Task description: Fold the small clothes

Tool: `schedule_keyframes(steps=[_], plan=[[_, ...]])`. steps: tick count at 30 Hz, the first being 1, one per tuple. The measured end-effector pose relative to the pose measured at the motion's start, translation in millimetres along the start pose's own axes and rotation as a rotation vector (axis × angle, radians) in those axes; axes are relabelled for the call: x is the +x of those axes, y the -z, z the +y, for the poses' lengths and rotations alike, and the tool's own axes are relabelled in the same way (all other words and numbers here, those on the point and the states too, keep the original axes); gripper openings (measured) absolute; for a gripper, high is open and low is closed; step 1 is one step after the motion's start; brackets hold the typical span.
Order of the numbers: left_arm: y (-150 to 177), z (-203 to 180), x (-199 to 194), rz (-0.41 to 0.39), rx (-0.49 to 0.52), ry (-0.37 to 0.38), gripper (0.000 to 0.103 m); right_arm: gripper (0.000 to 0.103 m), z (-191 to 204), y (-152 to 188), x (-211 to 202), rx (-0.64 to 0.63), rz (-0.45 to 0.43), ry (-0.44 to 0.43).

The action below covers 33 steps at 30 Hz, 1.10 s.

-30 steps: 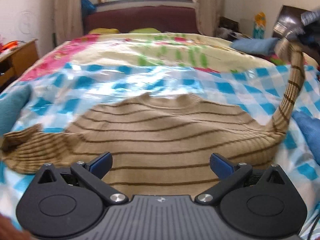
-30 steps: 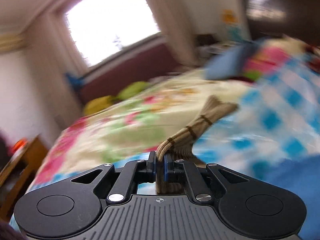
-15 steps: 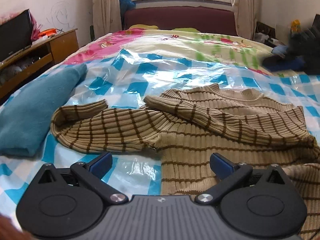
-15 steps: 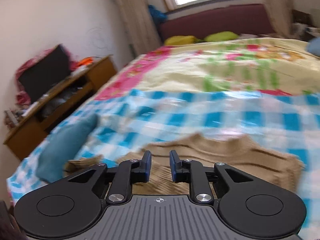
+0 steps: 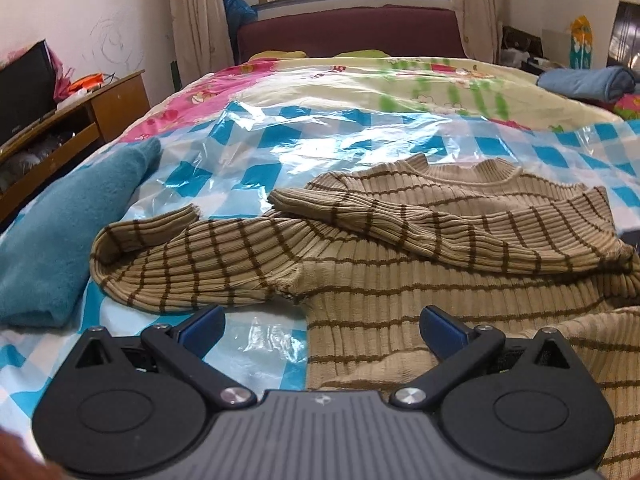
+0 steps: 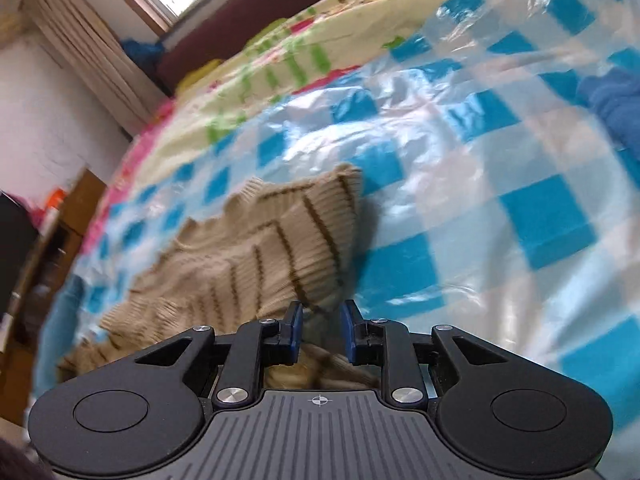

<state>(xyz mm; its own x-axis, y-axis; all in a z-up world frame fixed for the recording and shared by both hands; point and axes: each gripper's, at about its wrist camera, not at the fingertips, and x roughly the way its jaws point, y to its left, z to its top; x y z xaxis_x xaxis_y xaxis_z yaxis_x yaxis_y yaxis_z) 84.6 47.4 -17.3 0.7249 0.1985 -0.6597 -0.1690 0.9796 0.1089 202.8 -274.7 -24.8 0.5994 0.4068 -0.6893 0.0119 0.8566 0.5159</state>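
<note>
Sweater: a tan ribbed knit with thin brown stripes, lying flat on the bed, on the clear plastic sheet over the blue-checked cover; its collar points toward the headboard and window, its hem toward the left tool.
Long axis: the body runs hem-to-collar, from the camera away up the bed; the sleeves lie across that line.
Bed: carries everything; a flowered quilt covers its far half.
Teal cloth: a folded pile left of the sweater, just beside the left sleeve.
Right sleeve: already folded across the chest, its cuff reaching past the middle toward the left.
Left sleeve: sticks out sideways, doubled back on itself at the cuff end, not yet folded in.
Progress: judged about a third done; one sleeve is in, the other sleeve and the fold of the body are left.
Left tool: jaws spread wide, holding nothing, hovering low over the hem edge and the plastic beside it.
Right tool: jaws partly apart, at the right shoulder edge of the sweater; some knit lies under and behind the fingertips, but this view is blurred, so it probably grips nothing, though I cannot be sure.
Next step, as a judgement: the left tool is well placed to take the left sleeve and lay it across the chest.
</note>
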Motion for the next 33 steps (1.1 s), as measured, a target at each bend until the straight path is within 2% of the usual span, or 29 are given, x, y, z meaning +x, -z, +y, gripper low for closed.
schedule_keyframes(steps=[3,4,6,8,10,13,15,16,17,19,24,26,28,29,30,33], plan=[[-3,-7,-4,-0.011,0.028,-0.006,0.103,0.03,0,-4,1,0.026,0.006,-0.082],[-3,-9,-5,-0.017,0.038,-0.005,0.103,0.031,0,-4,-3,0.022,0.001,-0.108],[-5,-15,-5,-0.024,0.052,0.002,0.103,0.038,3,-2,-14,-0.016,-0.008,-0.131],[-6,-22,-4,-0.02,0.064,0.018,0.103,0.059,12,-2,-17,-0.08,-0.011,-0.11],[-7,-30,-3,-0.012,0.079,0.032,0.103,0.059,14,-6,-9,-0.09,-0.016,-0.075],[-9,-41,-7,-0.024,0.112,0.046,0.103,0.059,10,-18,19,0.002,0.029,-0.06],[-12,-46,-7,-0.033,0.128,0.048,0.103,0.047,10,-21,36,0.036,0.069,-0.001],[-13,-48,-7,-0.035,0.132,0.051,0.103,0.027,10,-21,41,0.041,0.08,0.01],[-15,-50,-6,-0.034,0.136,0.056,0.103,0.014,8,-21,43,0.041,0.086,0.011],[-17,-55,-3,-0.038,0.146,0.063,0.103,0.008,2,-27,38,0.043,0.068,0.016],[-26,-74,5,-0.049,0.159,0.102,0.103,0.006,-21,-67,20,-0.032,-0.022,0.171],[-28,-84,10,-0.044,0.17,0.114,0.103,0.006,-29,-79,23,-0.051,-0.016,0.201],[-29,-93,15,-0.029,0.187,0.128,0.103,0.008,-30,-80,30,-0.079,0.021,0.209],[-30,-95,18,-0.025,0.194,0.129,0.103,0.014,-27,-76,32,-0.097,0.033,0.208],[-30,-96,18,-0.025,0.2,0.126,0.103,0.015,-25,-73,31,-0.113,0.032,0.215],[-29,-93,19,-0.034,0.218,0.103,0.103,0.015,-25,-62,16,-0.143,-0.032,0.259]])
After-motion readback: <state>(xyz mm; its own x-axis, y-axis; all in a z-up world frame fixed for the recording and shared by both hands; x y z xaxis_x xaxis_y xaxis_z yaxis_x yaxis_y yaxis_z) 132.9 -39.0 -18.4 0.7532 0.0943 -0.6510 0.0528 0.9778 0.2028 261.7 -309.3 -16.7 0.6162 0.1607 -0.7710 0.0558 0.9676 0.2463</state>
